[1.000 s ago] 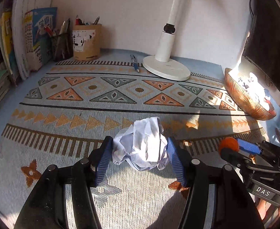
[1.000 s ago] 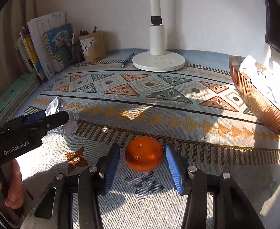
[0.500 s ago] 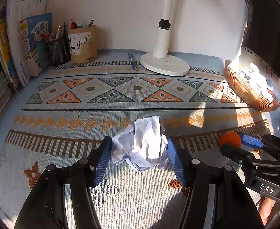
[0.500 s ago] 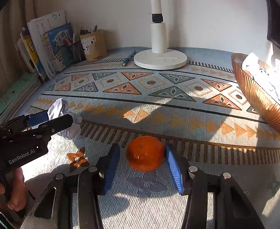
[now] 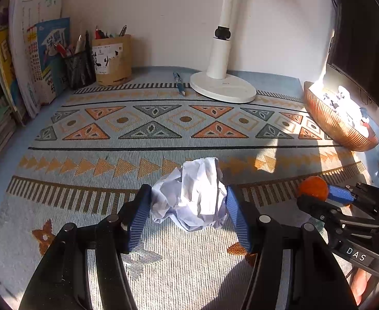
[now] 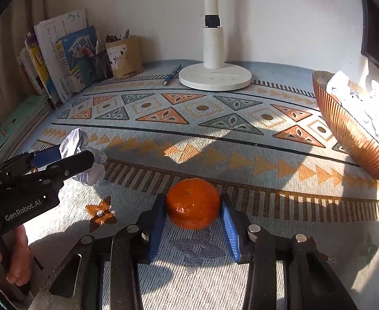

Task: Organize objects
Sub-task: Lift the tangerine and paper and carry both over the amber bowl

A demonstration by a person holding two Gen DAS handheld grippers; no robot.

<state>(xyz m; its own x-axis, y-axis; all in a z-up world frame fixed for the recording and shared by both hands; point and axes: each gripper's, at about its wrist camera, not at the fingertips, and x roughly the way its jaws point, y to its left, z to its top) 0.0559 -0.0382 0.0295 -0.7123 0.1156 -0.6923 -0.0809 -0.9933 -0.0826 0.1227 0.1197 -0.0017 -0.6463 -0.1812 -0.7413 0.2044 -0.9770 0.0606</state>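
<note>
Close to us, at the bottom middle of the left view, our left hand-held gripper (image 5: 188, 213) pinches the paper ball (image 5: 192, 193). Its blue pads touch the paper on both sides. The ball sits low, right at the mat (image 5: 163, 129); we cannot tell if it is lifted yet.

At the bottom middle of the right view, our right hand-held gripper (image 6: 193, 222) has just been closing on the orange (image 6: 193, 202). Now its blue pads touch the orange on both sides, so we think it has it. The orange still rests on the mat.

So we think we are at the start of this part: both things are grabbed, but neither has gone anywhere.

Farther off, at the right edge, stands the bowl (image 6: 344, 129). White crumpled paper already lies in it, so some tidying looks done. We guess the paper ball should go there too. Where the orange belongs, we cannot tell.

Farther still, in the upper middle, a pen (image 6: 172, 73) lies loose on the mat just beside the lamp (image 6: 214, 77). In the upper left are the pen cups (image 5: 111, 59), full of pens, next to the books (image 5: 29, 62). We think the pen may need to go in a cup.

What is left, as we see it: lift both things, carry them over, drop them, then maybe the pen.
</note>
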